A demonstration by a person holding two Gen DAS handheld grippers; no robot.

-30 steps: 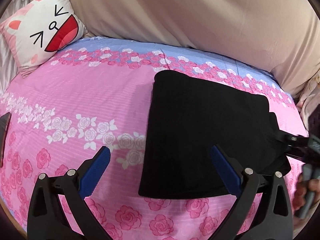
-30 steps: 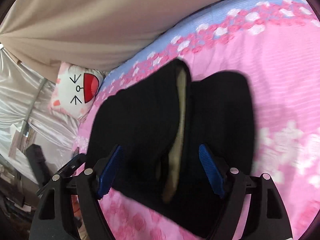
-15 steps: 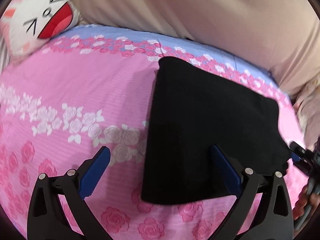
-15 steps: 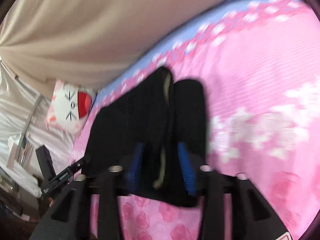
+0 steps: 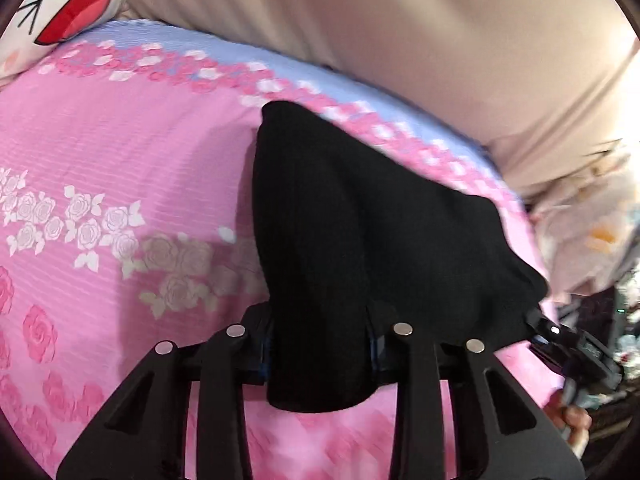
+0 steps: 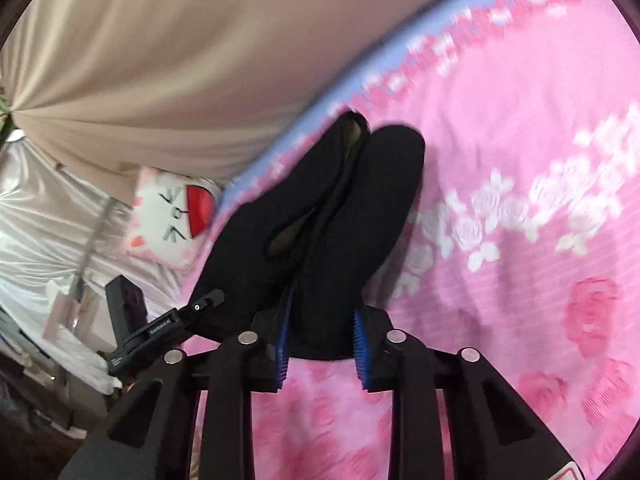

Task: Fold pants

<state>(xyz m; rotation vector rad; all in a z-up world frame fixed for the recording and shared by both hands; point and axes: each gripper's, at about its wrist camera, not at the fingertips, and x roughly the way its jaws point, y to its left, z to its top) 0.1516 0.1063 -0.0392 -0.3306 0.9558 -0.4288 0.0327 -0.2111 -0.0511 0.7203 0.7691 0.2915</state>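
where both grippers clamp the pants (image 5: 360,240) — pads buried, blurred.

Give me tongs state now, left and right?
Left tongs: closed on the black pants.
Right tongs: closed on the same pants, other near corner.

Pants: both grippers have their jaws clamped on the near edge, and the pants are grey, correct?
Not grey. The pants are black, as the left wrist view shows. The rest holds: the left gripper and right gripper both have their jaws clamped on the near edge.
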